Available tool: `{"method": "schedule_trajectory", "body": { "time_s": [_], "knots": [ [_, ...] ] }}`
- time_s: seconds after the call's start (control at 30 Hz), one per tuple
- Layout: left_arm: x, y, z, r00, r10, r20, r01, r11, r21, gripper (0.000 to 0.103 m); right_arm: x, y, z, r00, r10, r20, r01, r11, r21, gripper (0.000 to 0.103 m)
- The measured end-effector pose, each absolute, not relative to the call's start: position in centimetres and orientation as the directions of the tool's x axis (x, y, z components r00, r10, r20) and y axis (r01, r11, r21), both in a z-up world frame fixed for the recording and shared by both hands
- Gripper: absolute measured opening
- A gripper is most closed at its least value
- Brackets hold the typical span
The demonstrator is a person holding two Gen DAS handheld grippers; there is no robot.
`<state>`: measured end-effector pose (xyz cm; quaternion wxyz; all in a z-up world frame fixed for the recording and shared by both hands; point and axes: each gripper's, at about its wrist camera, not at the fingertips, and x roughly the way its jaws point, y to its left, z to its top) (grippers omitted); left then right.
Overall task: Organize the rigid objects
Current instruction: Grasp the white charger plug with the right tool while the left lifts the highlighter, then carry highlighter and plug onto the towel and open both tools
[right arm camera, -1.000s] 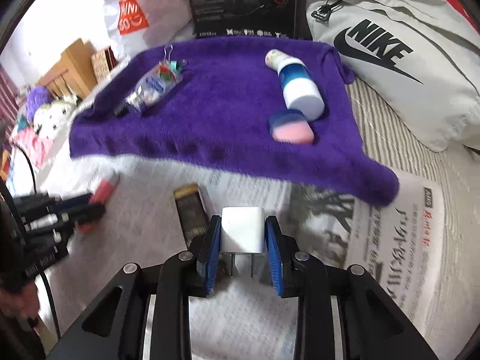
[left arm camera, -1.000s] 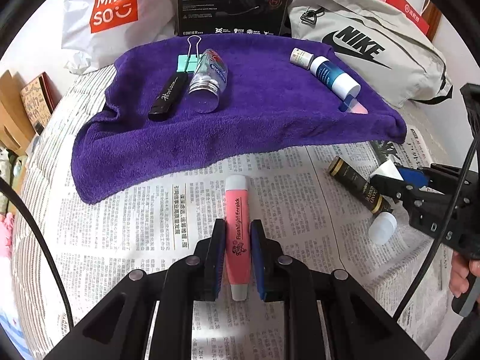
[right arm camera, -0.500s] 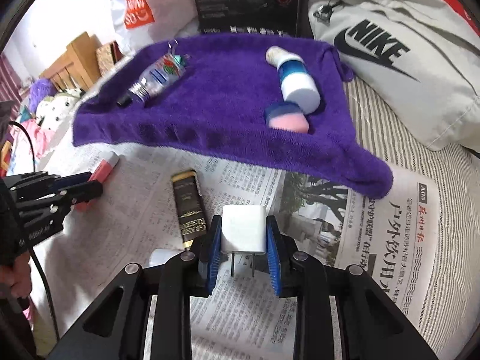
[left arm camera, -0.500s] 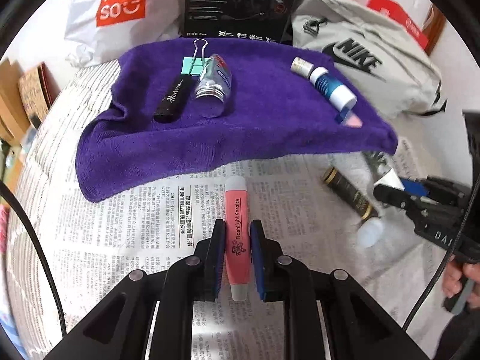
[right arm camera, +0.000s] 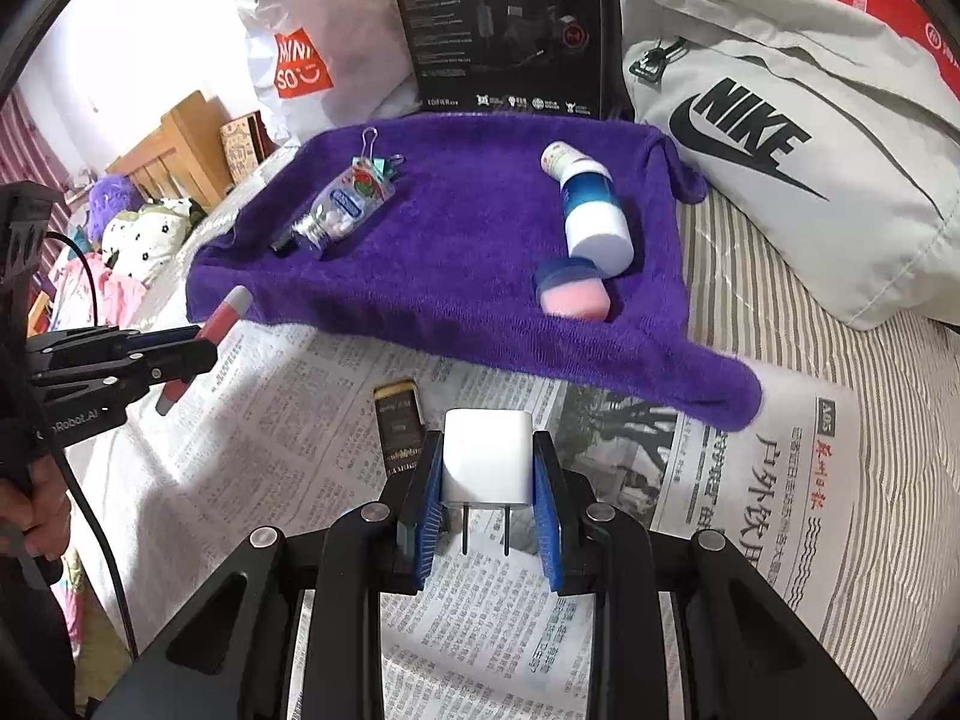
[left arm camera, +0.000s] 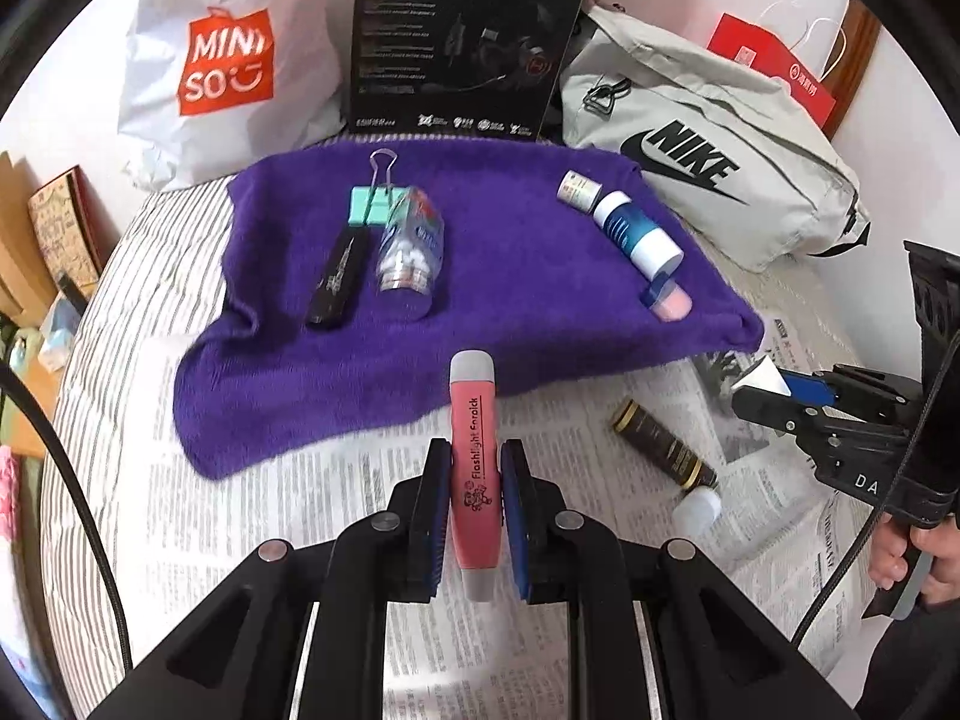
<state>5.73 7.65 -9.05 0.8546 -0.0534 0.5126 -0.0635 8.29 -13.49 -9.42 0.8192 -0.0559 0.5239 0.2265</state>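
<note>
My left gripper (left arm camera: 474, 468) is shut on a pink flashlight tube (left arm camera: 475, 456) and holds it above the newspaper, its tip over the near edge of the purple towel (left arm camera: 510, 312). My right gripper (right arm camera: 487, 480) is shut on a white charger plug (right arm camera: 487, 459), prongs pointing back, above the newspaper. On the towel lie a mint binder clip (left arm camera: 372, 204), a black tube (left arm camera: 339, 279), a clear pill bottle (left arm camera: 411, 252), a blue-white bottle (left arm camera: 636, 231), a small white bottle (left arm camera: 577, 189) and a pink-blue jar (left arm camera: 667, 297). A black-gold tube (left arm camera: 663, 444) with a white cap lies on the newspaper.
Behind the towel stand a Miniso bag (left arm camera: 228, 60), a black headset box (left arm camera: 468, 36) and a grey Nike bag (left arm camera: 714, 168). Newspaper (right arm camera: 750, 480) covers the striped bed. Wooden furniture (right arm camera: 174, 150) and plush toys sit at the left.
Both grippers have risen and moved toward the towel with their objects. The pink tube's tip now reaches over the towel's near edge.
</note>
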Motion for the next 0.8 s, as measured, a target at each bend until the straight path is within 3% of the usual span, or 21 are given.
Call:
{"method": "schedule_trajectory", "body": {
  "time_s": [0.43, 0.8],
  "knots": [
    [9.5, 8.8, -8.0, 0.493, -0.170, -0.854, 0.064, 0.985, -0.159, 0.016, 14.0, -11.9, -7.7, 0.367, 0.356, -0.859, -0.445, 0.878, 0.174, 0.028],
    [10.5, 11.4, -9.2, 0.489, -0.183, -0.853, 0.022, 0.980, -0.198, 0.016, 20.5, -8.4, -11.2, 0.318, 0.293, -0.902, -0.443, 0.887, 0.132, 0.028]
  ]
}}
